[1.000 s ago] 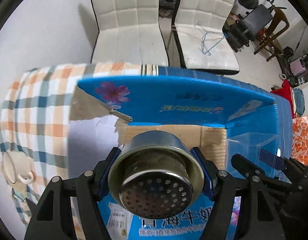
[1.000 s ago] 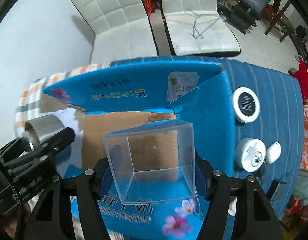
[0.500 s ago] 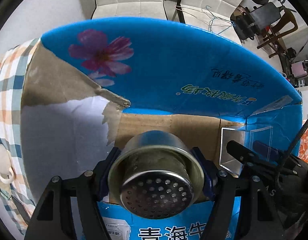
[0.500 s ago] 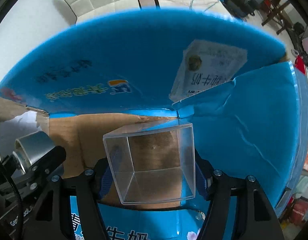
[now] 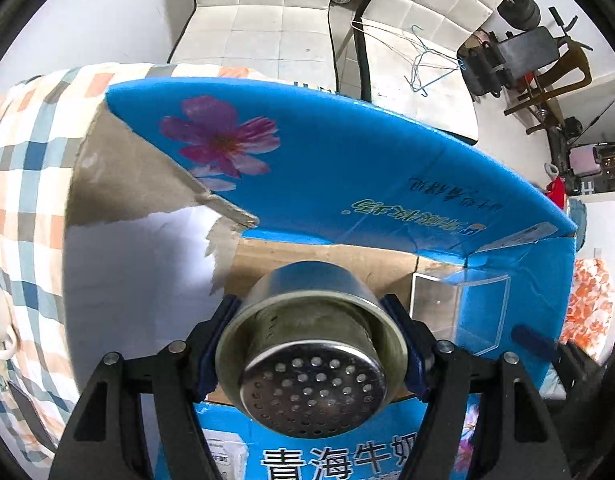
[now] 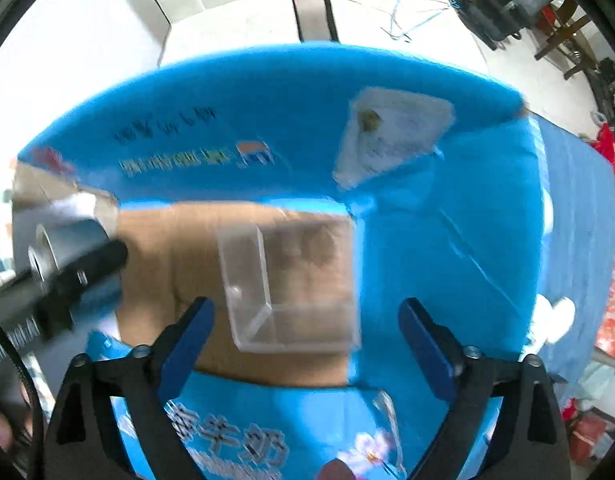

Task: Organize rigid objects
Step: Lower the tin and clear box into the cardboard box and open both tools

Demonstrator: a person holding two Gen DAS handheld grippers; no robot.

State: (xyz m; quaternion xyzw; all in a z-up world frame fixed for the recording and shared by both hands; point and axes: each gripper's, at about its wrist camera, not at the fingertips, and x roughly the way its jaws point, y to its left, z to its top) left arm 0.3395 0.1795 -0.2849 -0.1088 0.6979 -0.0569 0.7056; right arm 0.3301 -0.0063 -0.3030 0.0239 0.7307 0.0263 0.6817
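lowering the metal strainer cup [image 5: 311, 344] into the blue cardboard box [image 5: 347, 168] is the step you have in hand, so keep the left gripper [image 5: 313, 344] pinching it by its sides, blue pads pressed against the rim on both flanks, holed end facing the camera. it hangs above the brown floor of the box, near the torn left flap [image 5: 147, 184], and from here it looks clear of the near wall, not yet resting on anything.

your right gripper [image 6: 305, 332] is spread wide, its blue fingers [image 6: 187, 336] well apart with nothing between them. the clear plastic box [image 6: 291, 284] sits on the cardboard floor toward the right corner; that view is blurred, so i can only say it seems to rest flat and free of the fingers.

to finish well:
- bring the cup straight down to the left of the clear plastic box, leaving a gap so the two do not knock.
- watch the ragged flap edge; steel rim against torn card could snag or tip the cup.
- let it touch the floor before you loosen the pinch, since a round cup dropped on its side is likely to roll.
- hold the right gripper out of the left one's path.
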